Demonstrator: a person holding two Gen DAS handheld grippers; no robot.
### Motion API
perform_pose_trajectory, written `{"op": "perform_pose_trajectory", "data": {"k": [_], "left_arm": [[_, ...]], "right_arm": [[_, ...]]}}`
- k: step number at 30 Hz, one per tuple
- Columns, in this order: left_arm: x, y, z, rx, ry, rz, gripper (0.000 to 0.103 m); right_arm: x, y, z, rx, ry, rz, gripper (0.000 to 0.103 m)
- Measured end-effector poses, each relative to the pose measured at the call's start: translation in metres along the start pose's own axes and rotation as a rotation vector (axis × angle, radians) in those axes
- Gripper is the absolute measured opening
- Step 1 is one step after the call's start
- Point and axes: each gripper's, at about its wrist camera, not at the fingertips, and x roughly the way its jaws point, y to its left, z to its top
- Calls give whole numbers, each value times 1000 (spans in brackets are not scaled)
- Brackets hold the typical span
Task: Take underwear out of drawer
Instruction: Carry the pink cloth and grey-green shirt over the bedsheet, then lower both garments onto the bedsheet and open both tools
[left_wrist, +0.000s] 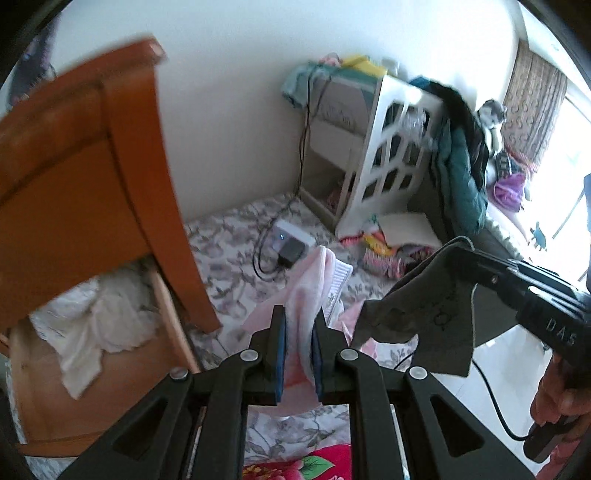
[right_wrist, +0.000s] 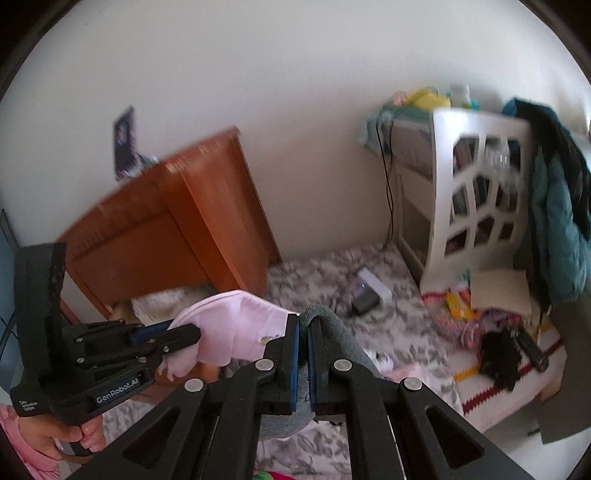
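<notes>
**Pink and grey underwear held clear of the drawer**

Pink cloth is pinched between the blue pads of my left claw: a piece of pink underwear that rises above the fingertips and droops down between the jaws. My right claw is pressed together on a piece of grey underwear, which loops over the tips and hangs down behind them. In the left wrist view that same grey piece dangles from the right claw off to my right, just beside the pink one; I cannot tell whether the two touch.

Left of my left claw and a little below it stands the orange wooden cabinet with its drawer pulled out. White cloth lies crumpled inside it. Both pieces I hold are out of the drawer and over the bed with the flowered sheet.

Ahead of both claws, a white power strip with a dark plug lies on the sheet. Further ahead and to the right stands a white shelf unit with a teal jacket draped over it. A hand grips the left claw's handle.
</notes>
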Motion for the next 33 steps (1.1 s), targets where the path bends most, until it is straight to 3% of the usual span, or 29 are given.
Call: {"op": "perform_pose_trajectory", "data": {"k": [15, 27, 33], "left_arm": [[118, -10, -16, -35, 99, 66, 13], [192, 6, -41, -75, 238, 122, 14], [209, 15, -56, -91, 307, 140, 18]], "right_arm": [[119, -76, -57, 121, 232, -39, 4], [195, -101, -98, 182, 366, -40, 6], [215, -99, -116, 166, 413, -42, 8]]}}
